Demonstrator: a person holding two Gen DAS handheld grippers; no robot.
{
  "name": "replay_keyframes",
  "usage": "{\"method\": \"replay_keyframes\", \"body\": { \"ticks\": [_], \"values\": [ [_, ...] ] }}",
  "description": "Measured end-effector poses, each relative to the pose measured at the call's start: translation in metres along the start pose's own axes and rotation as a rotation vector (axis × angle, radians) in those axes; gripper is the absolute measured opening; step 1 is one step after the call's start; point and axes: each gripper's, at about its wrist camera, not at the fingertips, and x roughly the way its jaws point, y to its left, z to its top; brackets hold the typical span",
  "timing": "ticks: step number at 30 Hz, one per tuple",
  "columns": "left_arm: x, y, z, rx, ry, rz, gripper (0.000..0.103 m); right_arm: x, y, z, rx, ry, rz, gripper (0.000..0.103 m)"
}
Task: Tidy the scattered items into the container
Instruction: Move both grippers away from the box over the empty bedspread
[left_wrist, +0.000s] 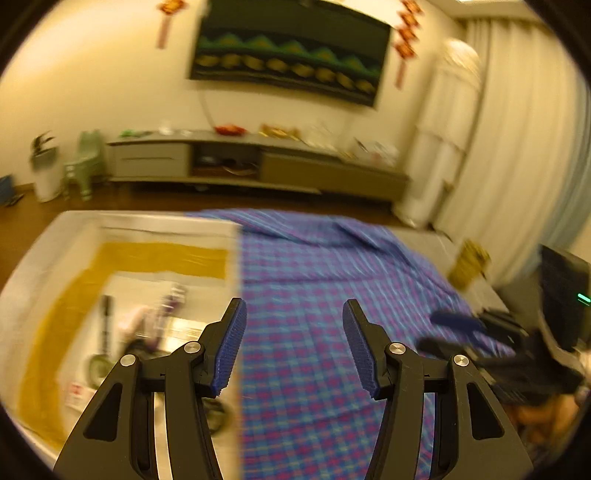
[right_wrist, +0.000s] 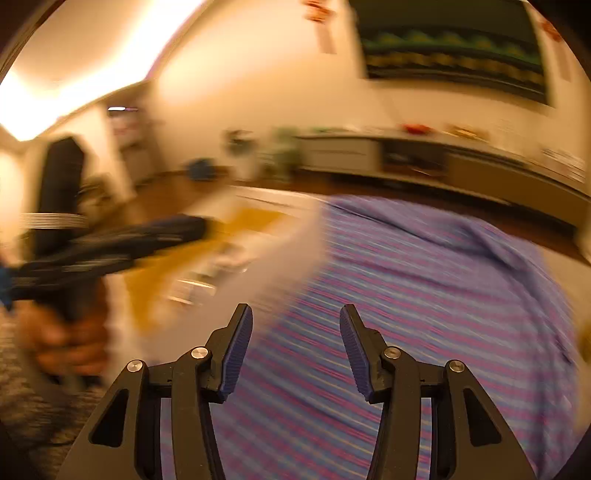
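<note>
Both our left tool (left_wrist: 293, 347) and right tool (right_wrist: 295, 350) gape empty over bare cloth (left_wrist: 314, 295); box (left_wrist: 74, 243) left of them holds several items, so tidying looks nearly done.

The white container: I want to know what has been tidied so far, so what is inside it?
Inside the white container lie a black marker, a green round item and a blurred purple-white thing. The left gripper's fingers cover its near corner.

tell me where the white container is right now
In the left wrist view the white container sits at the left, butting against the left edge of the plaid cloth, with a few small items already inside.
</note>
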Motion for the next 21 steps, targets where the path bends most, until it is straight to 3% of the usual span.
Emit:
{"method": "replay_keyframes", "body": {
  "ticks": [3,5,7,9,12,16,21],
  "values": [
    [0.024,-0.027,-0.005,0.024,0.061,-0.034,0.057,0.006,-0.059,-0.016,0.118,0.048,-0.168,0.052],
    [0.038,-0.040,-0.011,0.040,0.101,-0.033,0.057,0.009,-0.096,-0.024,0.203,0.084,-0.233,0.054],
    [0.049,-0.050,-0.016,0.056,0.131,-0.027,0.057,0.006,-0.122,-0.031,0.259,0.083,-0.289,0.063],
    [0.056,-0.056,-0.020,0.062,0.153,-0.025,0.057,0.007,-0.139,-0.037,0.277,0.101,-0.338,0.074],
    [0.059,-0.059,-0.022,0.066,0.161,-0.014,0.057,0.014,-0.157,-0.055,0.265,0.160,-0.430,0.076],
    [0.054,-0.053,-0.022,0.058,0.156,0.009,0.057,0.025,-0.178,-0.084,0.298,0.227,-0.478,0.078],
    [0.045,-0.044,-0.021,0.012,0.144,0.005,0.057,0.028,-0.180,-0.091,0.264,0.219,-0.488,0.096]
  ]
}}
